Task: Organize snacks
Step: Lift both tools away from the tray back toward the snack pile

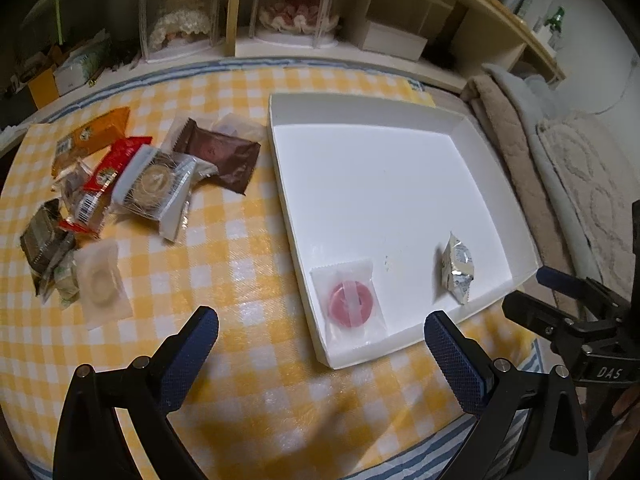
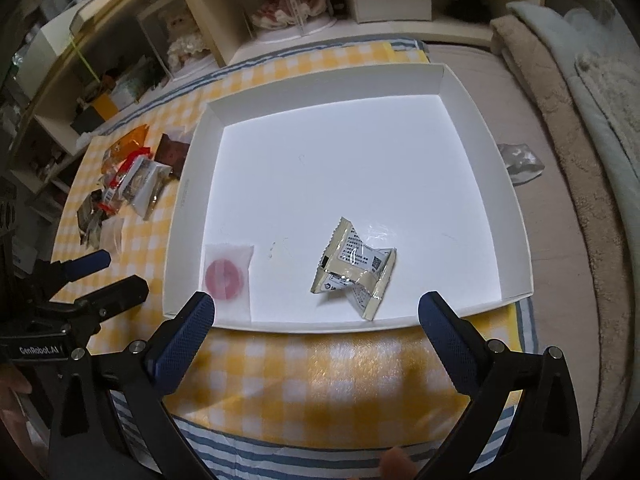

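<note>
Matt white paper tray (image 2: 188, 200), glossy tablecloth (image 2: 320, 364)

Yellow-check tablecloth (image 1: 248, 264) carries white tray (image 1: 352, 110) at right, loose snack pile (image 1: 132, 176) at left.

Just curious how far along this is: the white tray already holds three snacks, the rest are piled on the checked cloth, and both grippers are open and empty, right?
Not quite: the white tray holds two snacks, a pink round candy and a cream packet, as the right wrist view shows. The rest stands.
</note>
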A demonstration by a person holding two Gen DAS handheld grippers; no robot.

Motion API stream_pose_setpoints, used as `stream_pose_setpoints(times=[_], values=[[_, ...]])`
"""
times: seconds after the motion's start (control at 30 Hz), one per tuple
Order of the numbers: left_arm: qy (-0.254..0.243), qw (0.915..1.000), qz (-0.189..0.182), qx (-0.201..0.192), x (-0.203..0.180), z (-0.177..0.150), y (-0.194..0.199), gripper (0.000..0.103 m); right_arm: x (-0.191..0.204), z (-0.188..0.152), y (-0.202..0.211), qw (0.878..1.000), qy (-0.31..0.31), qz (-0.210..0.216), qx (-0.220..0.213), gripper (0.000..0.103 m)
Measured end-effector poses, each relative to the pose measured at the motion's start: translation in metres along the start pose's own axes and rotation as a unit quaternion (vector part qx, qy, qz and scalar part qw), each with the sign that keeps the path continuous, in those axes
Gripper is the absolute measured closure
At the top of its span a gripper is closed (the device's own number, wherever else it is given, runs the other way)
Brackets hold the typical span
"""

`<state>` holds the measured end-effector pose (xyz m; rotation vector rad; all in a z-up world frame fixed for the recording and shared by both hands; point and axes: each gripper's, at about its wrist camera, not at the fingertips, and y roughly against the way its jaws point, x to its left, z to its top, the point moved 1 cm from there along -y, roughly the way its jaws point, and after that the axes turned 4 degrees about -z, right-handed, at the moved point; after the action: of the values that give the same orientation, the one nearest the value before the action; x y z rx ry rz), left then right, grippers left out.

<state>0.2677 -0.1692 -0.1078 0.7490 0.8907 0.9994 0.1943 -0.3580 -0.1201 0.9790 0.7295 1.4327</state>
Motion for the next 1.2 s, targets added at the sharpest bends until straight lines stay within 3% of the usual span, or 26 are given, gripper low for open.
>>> stream_pose_setpoints(times=[0.3, 0.53, 0.87, 1.2], values=[[-0.011, 0.9997, 0.003, -0.023, 0.005, -0.004, 0.051, 0.000, 0.008, -0.003, 0.026, 1.000, -0.002, -0.004, -0.018, 0.000], [-0.021, 0.9985, 0.004, -0.051, 0.014, -0.008, 0.105, 0.000, 0.027, 0.000, 0.061, 0.998, 0.012, 0.003, -0.059, 0.000], [-0.023, 0.9940, 0.020, -0.105, 0.047, -0.019, 0.192, 0.000, 0.074, 0.012, 0.111, 0.991, 0.044, 0.028, -0.124, 0.000], [-0.003, 0.9876, 0.072, -0.140, 0.092, -0.040, 0.239, 0.000, 0.142, 0.027, 0.113, 0.984, 0.074, 0.058, -0.154, 0.000]])
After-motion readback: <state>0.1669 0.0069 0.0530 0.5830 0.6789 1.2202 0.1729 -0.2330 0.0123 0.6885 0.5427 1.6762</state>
